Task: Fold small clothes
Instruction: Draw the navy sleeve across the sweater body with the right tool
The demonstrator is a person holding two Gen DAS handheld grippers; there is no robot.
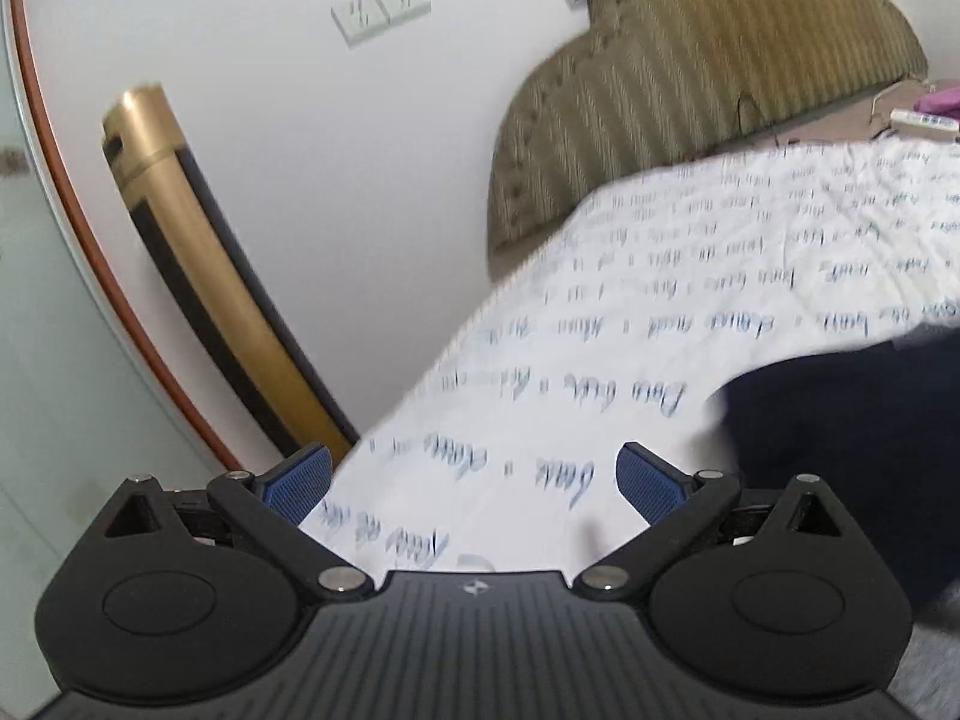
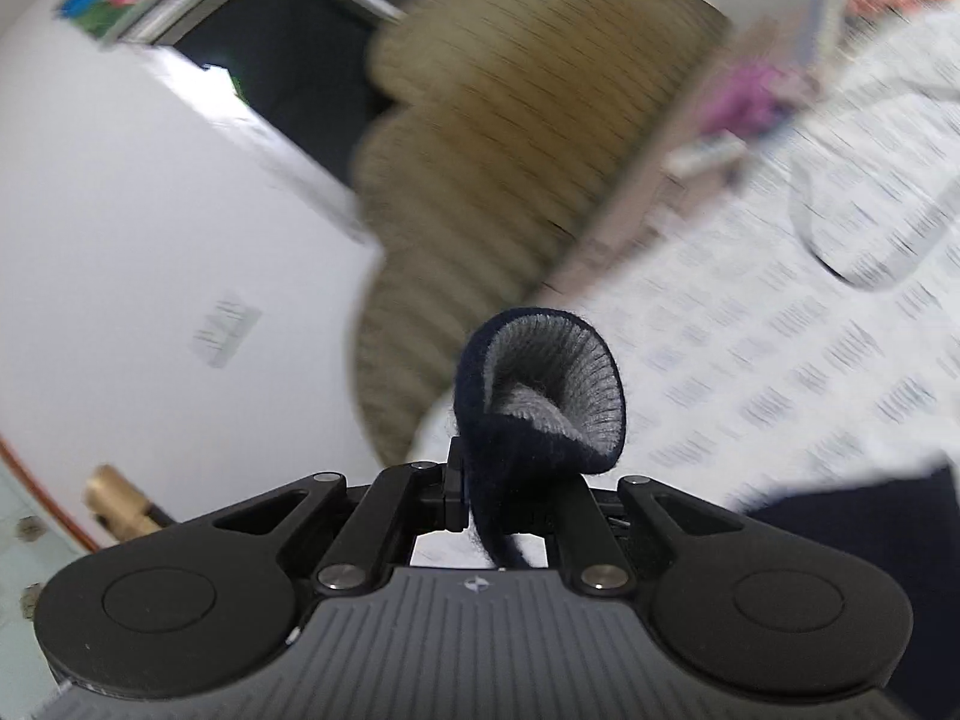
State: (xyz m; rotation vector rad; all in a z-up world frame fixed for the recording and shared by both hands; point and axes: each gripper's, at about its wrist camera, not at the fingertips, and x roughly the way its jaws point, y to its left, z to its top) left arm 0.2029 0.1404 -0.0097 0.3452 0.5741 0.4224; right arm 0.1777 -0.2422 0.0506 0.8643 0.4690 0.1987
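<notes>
In the right wrist view my right gripper (image 2: 480, 495) is shut on a fold of a dark navy knit garment (image 2: 528, 444). The cloth curls up above the jaws and shows its grey ribbed inside. More dark cloth (image 2: 864, 534) lies at the lower right on the bed. In the left wrist view my left gripper (image 1: 474, 483) stands wide open, its blue pads (image 1: 297, 483) far apart with only the sheet below them. The navy garment (image 1: 840, 456) lies to its right, apart from the fingers.
A white bed sheet with blue script (image 1: 690, 300) covers the bed. A padded olive headboard (image 1: 690, 90) stands behind it. A gold and black frame (image 1: 198, 276) leans on the wall at left. A purple item (image 1: 939, 102) and a white box (image 1: 924, 120) lie at the far edge.
</notes>
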